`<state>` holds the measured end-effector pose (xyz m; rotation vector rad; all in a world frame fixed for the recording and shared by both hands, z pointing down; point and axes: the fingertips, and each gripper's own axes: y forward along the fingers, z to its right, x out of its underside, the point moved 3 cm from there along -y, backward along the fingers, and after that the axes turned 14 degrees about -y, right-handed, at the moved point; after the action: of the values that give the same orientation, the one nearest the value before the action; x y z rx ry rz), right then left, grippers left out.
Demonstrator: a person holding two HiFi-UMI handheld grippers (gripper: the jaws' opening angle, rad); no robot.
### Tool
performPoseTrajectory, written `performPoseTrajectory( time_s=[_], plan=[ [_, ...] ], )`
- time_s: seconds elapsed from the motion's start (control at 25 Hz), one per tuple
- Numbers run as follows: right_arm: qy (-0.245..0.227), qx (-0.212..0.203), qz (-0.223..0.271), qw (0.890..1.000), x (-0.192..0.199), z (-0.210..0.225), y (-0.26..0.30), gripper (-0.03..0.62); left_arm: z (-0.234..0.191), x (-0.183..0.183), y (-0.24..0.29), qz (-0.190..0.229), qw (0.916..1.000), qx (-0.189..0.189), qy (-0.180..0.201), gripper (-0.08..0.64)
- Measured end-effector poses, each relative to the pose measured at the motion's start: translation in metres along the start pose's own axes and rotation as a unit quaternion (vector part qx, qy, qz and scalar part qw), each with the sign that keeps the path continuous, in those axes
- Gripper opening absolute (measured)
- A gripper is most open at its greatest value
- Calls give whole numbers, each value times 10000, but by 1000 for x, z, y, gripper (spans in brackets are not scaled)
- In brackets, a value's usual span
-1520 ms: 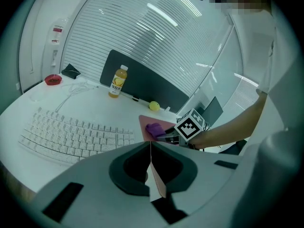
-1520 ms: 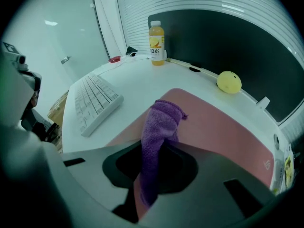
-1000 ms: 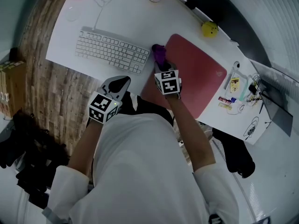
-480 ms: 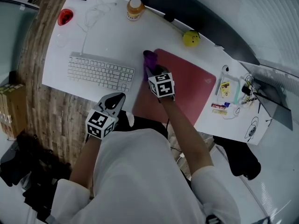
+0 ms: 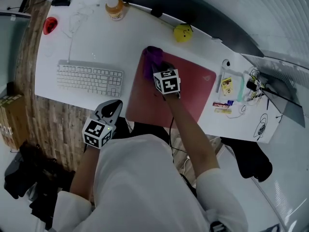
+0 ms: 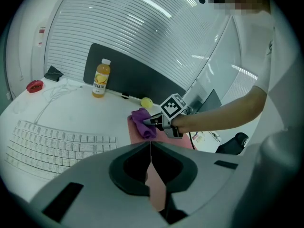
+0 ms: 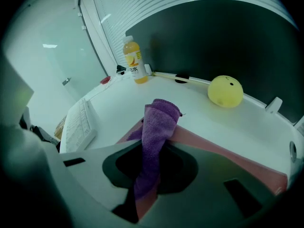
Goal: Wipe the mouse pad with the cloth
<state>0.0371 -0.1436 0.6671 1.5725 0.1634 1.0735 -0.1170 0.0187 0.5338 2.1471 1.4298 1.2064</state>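
Note:
A red mouse pad [image 5: 193, 93] lies on the white desk [image 5: 135, 37]. My right gripper [image 5: 156, 67] is shut on a purple cloth [image 5: 152, 57] and holds it down on the pad's far left corner. In the right gripper view the cloth [image 7: 156, 127] runs up from between the jaws onto the pad [image 7: 204, 137]. My left gripper [image 5: 111, 106] hangs off the desk's near edge, below the keyboard, shut with nothing in it. From the left gripper view I see its closed jaws [image 6: 150, 147] and, beyond them, the cloth [image 6: 141, 122] and the right gripper [image 6: 159, 121].
A white keyboard [image 5: 89, 78] lies left of the pad. At the back stand an orange drink bottle [image 5: 115, 7], a yellow ball [image 5: 182, 32] and a dark panel [image 5: 203, 13]. Small packets and cables [image 5: 231, 88] lie right of the pad. A red object [image 5: 49, 24] sits far left.
My right gripper has pushed the cloth along the pad toward its far left corner. The left gripper has stayed by the desk's near edge. The head view has shifted.

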Motion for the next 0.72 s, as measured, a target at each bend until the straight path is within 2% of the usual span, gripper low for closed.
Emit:
performPoseTrajectory(
  time_s=[0.72],
  plan=[
    [320,575,-103,9978,75,84,-51,74,62,8,51,-269,9988,167,368,20]
  ],
)
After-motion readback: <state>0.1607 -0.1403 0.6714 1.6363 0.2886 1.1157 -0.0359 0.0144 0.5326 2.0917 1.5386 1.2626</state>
